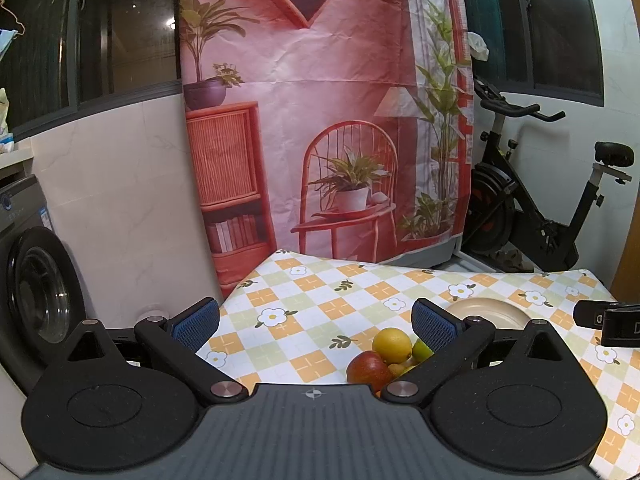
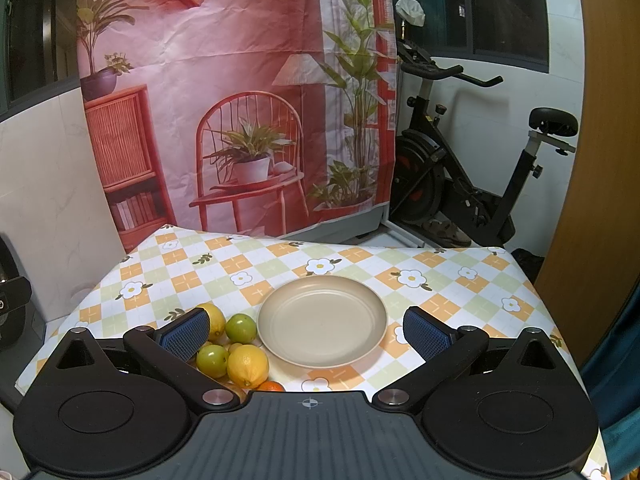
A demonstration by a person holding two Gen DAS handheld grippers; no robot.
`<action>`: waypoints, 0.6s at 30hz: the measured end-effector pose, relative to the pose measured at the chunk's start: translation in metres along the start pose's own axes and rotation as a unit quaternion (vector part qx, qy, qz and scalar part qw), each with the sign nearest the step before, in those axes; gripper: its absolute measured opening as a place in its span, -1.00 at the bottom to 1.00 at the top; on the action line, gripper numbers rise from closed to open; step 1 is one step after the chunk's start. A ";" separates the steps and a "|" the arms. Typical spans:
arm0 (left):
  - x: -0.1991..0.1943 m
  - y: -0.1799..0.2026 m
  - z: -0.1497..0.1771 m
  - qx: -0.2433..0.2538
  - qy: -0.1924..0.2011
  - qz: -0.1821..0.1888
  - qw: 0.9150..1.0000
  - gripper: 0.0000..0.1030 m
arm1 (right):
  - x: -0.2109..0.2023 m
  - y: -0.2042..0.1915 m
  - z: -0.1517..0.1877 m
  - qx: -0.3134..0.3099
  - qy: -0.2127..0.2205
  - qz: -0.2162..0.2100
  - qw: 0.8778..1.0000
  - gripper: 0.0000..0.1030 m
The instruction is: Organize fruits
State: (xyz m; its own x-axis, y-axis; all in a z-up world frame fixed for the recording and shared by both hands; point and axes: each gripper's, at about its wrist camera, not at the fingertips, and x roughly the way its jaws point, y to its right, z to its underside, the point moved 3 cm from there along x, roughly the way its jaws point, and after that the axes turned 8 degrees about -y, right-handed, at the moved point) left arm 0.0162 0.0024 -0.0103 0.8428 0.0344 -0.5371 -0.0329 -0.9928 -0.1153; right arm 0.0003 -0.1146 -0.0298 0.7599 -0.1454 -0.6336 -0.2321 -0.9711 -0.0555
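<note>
Your right gripper (image 2: pixel 307 332) and left gripper (image 1: pixel 316 326) both gape empty; piled fruits (image 2: pixel 236 344) sit left, touching the round beige plate (image 2: pixel 322 321).

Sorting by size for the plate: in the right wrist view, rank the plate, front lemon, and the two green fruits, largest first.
1. Plate
2. Front lemon
3. The two green fruits look alike; I can't rank them.

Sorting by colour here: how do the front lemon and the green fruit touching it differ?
The front lemon is yellow; the green fruit is green. The lemon looks larger and oval with a nub, the green fruit rounder. Both lie on the tablecloth, left of the empty plate.
</note>
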 end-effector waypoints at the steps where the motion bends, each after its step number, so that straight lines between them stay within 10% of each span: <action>1: 0.000 0.000 0.000 0.000 0.000 0.000 1.000 1.00 | 0.000 0.000 0.000 0.000 0.000 0.000 1.000 0.99; 18: 0.000 -0.001 -0.001 0.000 0.000 0.000 1.000 1.00 | -0.002 0.000 0.001 -0.001 0.002 0.000 1.000 0.99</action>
State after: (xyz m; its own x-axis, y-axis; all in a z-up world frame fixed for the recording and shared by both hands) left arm 0.0167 0.0028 -0.0099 0.8432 0.0343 -0.5365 -0.0327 -0.9928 -0.1148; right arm -0.0015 -0.1144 -0.0296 0.7619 -0.1460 -0.6310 -0.2310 -0.9715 -0.0541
